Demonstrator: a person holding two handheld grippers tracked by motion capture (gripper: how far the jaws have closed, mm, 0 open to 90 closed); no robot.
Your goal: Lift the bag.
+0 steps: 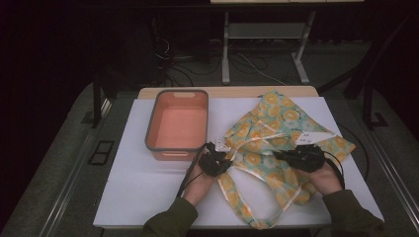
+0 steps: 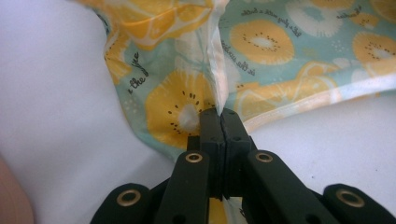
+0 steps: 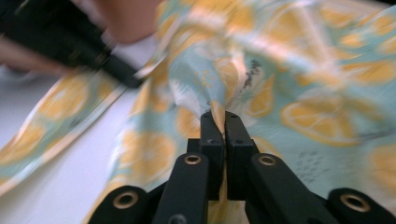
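Note:
A pale green cloth printed with orange slices (image 1: 276, 133) lies spread on the white table cover, its long ties trailing toward the front edge. At the cloth's left edge my left gripper (image 1: 222, 155) is shut on a pinched fold with a white hem (image 2: 215, 74), which rises from between the pads. Further right my right gripper (image 1: 280, 155) is shut on a raised pleat of the same cloth (image 3: 219, 107). The right gripper view is blurred and shows the other hand and its gripper (image 3: 70, 46) at upper left.
An empty orange tub with a grey rim (image 1: 178, 121) stands left of the cloth, close to my left gripper. The white cover (image 1: 148, 187) has bare room at the front left. A white label (image 1: 311, 137) lies on the cloth. Dark floor surrounds the table.

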